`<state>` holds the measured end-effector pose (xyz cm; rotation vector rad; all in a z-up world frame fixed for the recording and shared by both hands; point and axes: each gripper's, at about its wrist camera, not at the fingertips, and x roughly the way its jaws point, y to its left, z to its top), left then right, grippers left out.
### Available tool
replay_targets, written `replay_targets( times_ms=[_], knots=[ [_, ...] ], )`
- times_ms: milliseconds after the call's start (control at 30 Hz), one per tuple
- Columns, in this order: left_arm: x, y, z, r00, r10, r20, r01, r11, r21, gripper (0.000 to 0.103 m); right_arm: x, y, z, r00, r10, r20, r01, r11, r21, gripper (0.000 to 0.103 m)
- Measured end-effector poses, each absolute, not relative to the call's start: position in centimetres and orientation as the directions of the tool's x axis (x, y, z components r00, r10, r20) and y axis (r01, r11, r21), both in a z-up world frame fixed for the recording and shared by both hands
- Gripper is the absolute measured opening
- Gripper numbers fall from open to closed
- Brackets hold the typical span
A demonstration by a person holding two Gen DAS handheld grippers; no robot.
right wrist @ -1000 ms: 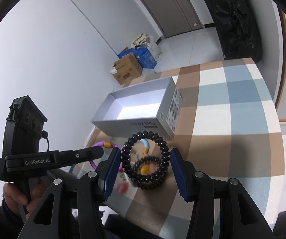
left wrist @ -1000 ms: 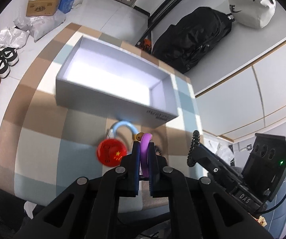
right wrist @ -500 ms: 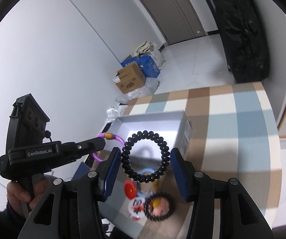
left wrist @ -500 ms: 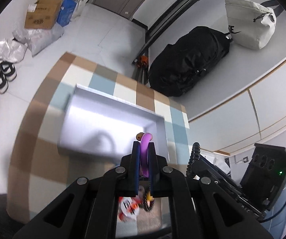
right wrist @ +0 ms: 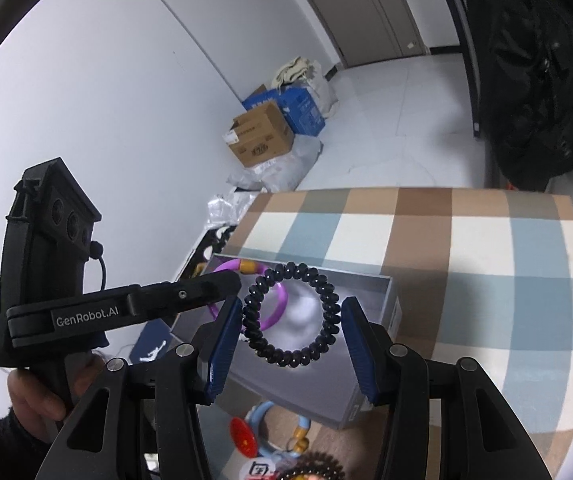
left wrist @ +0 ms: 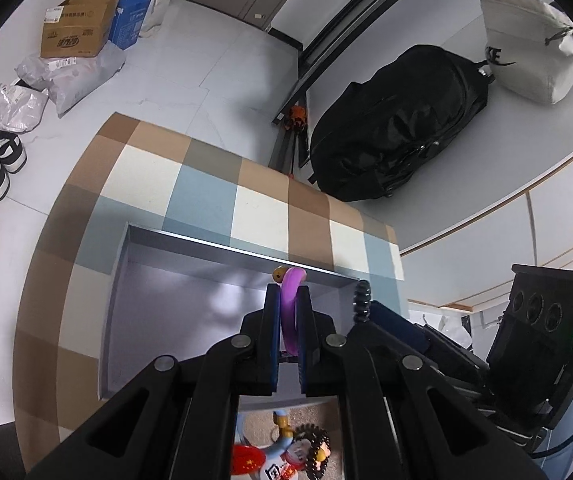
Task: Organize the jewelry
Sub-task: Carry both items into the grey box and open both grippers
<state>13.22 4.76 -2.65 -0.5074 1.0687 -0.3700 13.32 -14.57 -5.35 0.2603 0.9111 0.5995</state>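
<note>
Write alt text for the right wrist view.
The right gripper holds a black beaded bracelet over an open grey box on a checked tablecloth. At left, the left gripper carries a purple ring over the same box; more jewelry lies in front of it.

Box point(left wrist: 190, 320) on table point(left wrist: 262, 208); trinkets point(left wrist: 286, 456) before box.

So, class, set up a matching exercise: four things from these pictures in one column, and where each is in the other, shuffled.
1. purple bracelet
2. black beaded bracelet
3. grey box
4. red charm

A. on the checked cloth, open
B. hanging between the right gripper's fingers
C. clamped in the left gripper
D. on the table in front of the box

Pairs: 1-C, 2-B, 3-A, 4-D
</note>
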Motion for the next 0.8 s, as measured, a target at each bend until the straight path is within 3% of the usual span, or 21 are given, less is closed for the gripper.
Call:
replay_targets(
  times_ms=[233,333,367,400,467,500,533,800],
  knots=[
    [14.0,4.6,-3.5,0.387,-0.555,-0.736,0.038,0.808,-0.588,0.003,14.2,-14.5,-6.5,0.437,0.581,-0.686,-0.342,0.813,0.471,0.052],
    [14.3,4.6,-3.5,0.375,-0.56,-0.738,0.033,0.804,-0.594,0.008,14.2,-14.5,-6.3,0.45,0.571,-0.686,-0.343,0.82,0.458,0.057],
    [14.2,4.6,-3.3,0.385,-0.55,-0.741,0.035,0.811,-0.584,0.018,14.2,-14.5,-6.2,0.453,0.574,-0.682,-0.353,0.818,0.454,0.064],
    [14.0,4.6,-3.1,0.394,-0.545,-0.74,0.036,0.814,-0.58,0.036,14.0,-14.6,-6.0,0.452,0.586,-0.673,-0.362,0.81,0.462,0.068],
    [13.7,4.9,-2.8,0.418,-0.548,-0.725,0.036,0.807,-0.589,0.056,13.8,-14.8,-5.6,0.452,0.6,-0.66,-0.375,0.799,0.47,0.085],
    [13.6,5.1,-2.6,0.43,-0.55,-0.716,0.038,0.804,-0.594,0.06,13.7,-14.7,-5.3,0.463,0.589,-0.663,-0.377,0.807,0.454,0.09],
    [13.4,5.3,-2.5,0.435,-0.551,-0.712,0.039,0.801,-0.597,0.06,13.5,-14.8,-5.1,0.477,0.576,-0.664,-0.378,0.816,0.436,0.094],
    [12.7,5.5,-2.1,0.469,-0.497,-0.73,0.028,0.834,-0.55,0.061,12.3,-16.4,-4.1,0.55,0.549,-0.629,-0.348,0.835,0.425,0.1]
  ],
)
